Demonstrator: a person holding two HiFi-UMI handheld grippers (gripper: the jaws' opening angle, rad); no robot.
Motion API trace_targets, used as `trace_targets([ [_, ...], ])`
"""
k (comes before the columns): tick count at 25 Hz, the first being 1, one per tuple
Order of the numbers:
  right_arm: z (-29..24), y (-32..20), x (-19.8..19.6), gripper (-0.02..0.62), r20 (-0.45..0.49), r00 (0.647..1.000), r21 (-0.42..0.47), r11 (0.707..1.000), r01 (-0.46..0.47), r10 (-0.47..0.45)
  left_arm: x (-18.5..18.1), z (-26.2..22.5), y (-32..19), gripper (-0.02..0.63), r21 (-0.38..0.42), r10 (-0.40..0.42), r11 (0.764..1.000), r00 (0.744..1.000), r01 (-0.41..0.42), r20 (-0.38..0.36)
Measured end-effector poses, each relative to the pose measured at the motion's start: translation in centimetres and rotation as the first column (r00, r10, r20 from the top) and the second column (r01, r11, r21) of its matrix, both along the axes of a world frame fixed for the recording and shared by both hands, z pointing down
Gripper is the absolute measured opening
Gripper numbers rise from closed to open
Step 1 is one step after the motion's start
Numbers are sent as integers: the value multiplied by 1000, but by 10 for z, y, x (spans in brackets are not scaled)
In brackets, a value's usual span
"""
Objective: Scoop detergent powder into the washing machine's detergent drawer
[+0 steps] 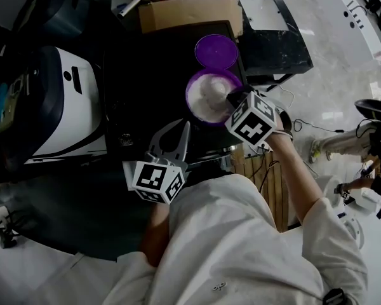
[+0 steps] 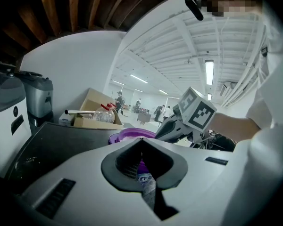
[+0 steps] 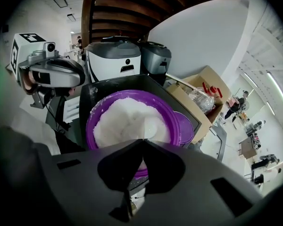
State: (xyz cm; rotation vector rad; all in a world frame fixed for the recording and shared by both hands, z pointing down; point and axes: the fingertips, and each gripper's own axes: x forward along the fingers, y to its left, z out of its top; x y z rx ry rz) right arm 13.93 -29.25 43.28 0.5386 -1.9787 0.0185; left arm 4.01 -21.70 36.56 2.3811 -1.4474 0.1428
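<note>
A purple tub [image 1: 193, 100] heaped with white detergent powder [image 3: 125, 119] stands on a black machine top [image 1: 146, 75]. Its purple lid [image 1: 216, 51] lies just behind it. My right gripper [image 1: 231, 98] reaches over the tub's right rim. In the right gripper view this gripper [image 3: 142, 142] is shut on what looks like a white scoop [image 3: 153, 126], whose bowl sits in the powder. My left gripper [image 1: 185, 129] hovers shut and empty in front of the tub, pointing at it. Past the shut tips of the left gripper [image 2: 141, 142] a strip of the tub [image 2: 134, 134] shows. No detergent drawer is visible.
A cardboard box [image 1: 190, 13] with plastic bottles stands behind the lid. White and grey appliances [image 1: 63, 100] stand left of the black top. The person's white sleeve and body [image 1: 241, 246] fill the near side. A pale floor [image 1: 343, 75] lies to the right.
</note>
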Motion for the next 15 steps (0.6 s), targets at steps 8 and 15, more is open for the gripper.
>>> trace_targets([
  [8,8,8,-6,11,-54,995,-81,994,75,-80,2,2,-1,18,-1,-30,1000,1000,30,-2],
  [15,13,17,-12,11,-46,990,-154,980,128,-136,5,4,2,18,-2,-51,999,999,51,-5],
])
